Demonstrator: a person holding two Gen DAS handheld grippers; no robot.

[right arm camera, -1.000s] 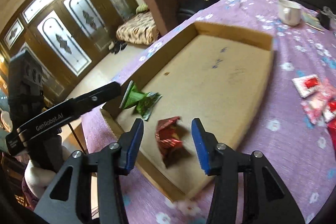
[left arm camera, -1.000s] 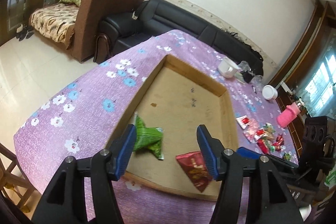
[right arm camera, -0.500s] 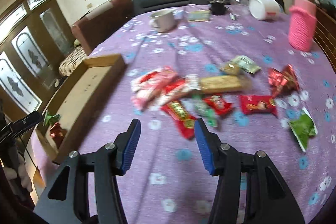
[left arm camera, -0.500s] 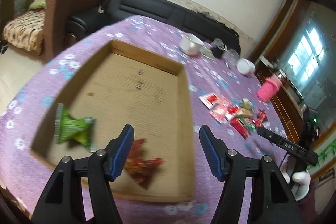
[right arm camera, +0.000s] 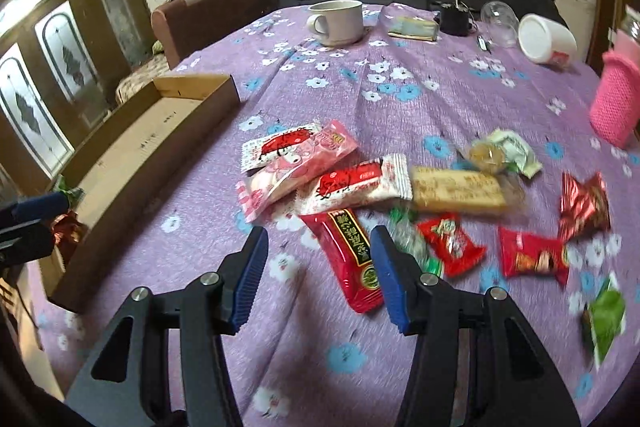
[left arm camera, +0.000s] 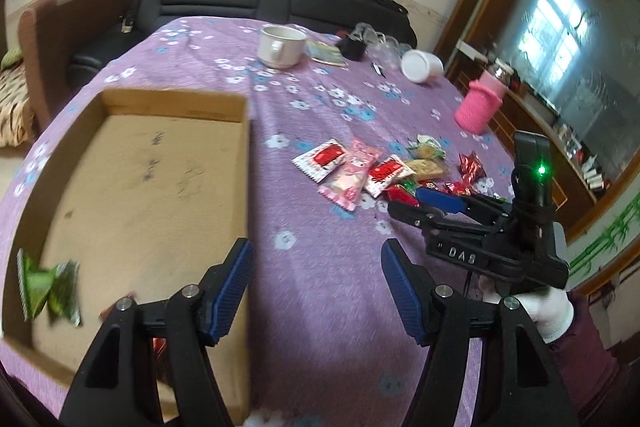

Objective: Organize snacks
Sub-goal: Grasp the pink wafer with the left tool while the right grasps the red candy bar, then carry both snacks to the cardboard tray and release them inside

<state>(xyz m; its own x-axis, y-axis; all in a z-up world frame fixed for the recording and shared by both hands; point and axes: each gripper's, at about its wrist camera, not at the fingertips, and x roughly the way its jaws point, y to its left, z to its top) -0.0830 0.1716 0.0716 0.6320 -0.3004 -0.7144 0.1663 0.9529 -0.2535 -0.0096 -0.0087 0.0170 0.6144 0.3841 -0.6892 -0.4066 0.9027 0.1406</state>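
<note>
From the left wrist view, the left gripper (left arm camera: 316, 287) hangs with its blue-padded fingers (left arm camera: 234, 285) spread wide and nothing between them, above the purple flowered tablecloth (left arm camera: 328, 267) just beside the right wall of the shallow cardboard box (left arm camera: 244, 167). A green snack packet (left arm camera: 48, 287) lies in the box's near left corner, and a red wrapper shows only as a sliver behind the left finger. The loose snack pile (left arm camera: 384, 171) lies on the cloth to the right of the box, well apart from it, with a white and red packet (left arm camera: 324, 159) and a pink packet (left arm camera: 352, 173) nearest the box. The right gripper (left arm camera: 424, 199) reaches over the near edge of that pile, held by a white-gloved hand (left arm camera: 548, 307); from this side I cannot tell how far its fingers are apart. A white mug (left arm camera: 280, 45), a tipped white cup (left arm camera: 420, 65) and a pink knitted bottle (left arm camera: 480, 105) stand farther back. From the right wrist view, the right gripper (right arm camera: 318, 267) has its fingers parted and empty, straddling the near end of a long red packet (right arm camera: 348, 255) that lies flat on the tablecloth (right arm camera: 280, 367); whether the pads touch it is unclear. Behind it lie the pink packet (right arm camera: 292, 167), a white and red bar (right arm camera: 360, 183), a tan bar (right arm camera: 456, 191), red wrappers (right arm camera: 584, 203) and a green packet (right arm camera: 604, 319) at the right. The cardboard box (right arm camera: 224, 95) lies to the left, with the left gripper's blue fingertip (right arm camera: 40, 205) at its near end.
</note>
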